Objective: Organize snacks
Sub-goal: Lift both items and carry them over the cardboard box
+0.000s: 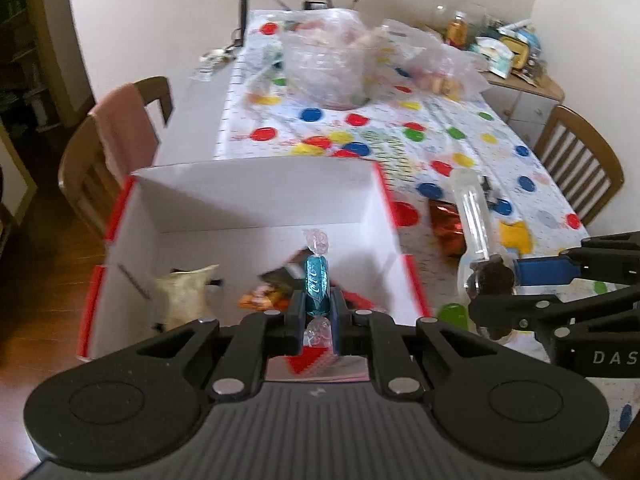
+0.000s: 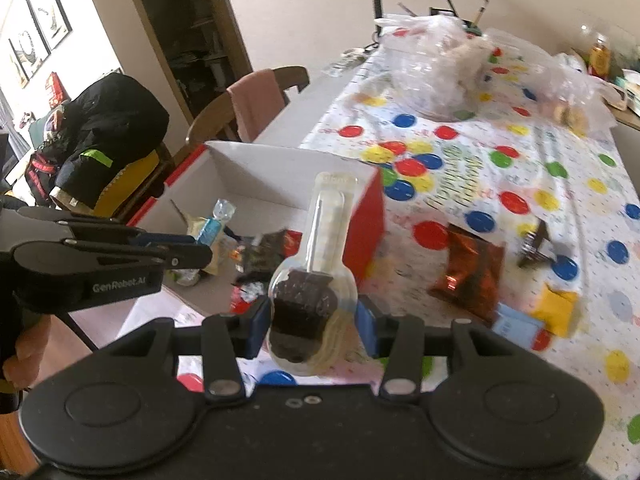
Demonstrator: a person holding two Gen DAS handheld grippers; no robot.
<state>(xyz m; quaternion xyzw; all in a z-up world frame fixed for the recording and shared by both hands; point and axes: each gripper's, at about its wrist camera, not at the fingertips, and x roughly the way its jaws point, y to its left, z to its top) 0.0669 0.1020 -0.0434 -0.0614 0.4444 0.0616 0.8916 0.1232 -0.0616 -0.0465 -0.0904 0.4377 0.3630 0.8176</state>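
The left hand-held gripper point(image 1: 316, 312) is clamped on a teal candy point(image 1: 317, 280), light and crinkly, above the box point(image 1: 256, 196). The right hand-held gripper point(image 2: 316, 320) is clamped on a lollipop pack point(image 2: 316, 280) at its stiff, slippery bulb, beside the box near the bench's left edge.

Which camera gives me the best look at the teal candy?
Left wrist: the teal candy stands upright, sharp and central, clamped in the left gripper. Right wrist shows it small, at the side, over the box.
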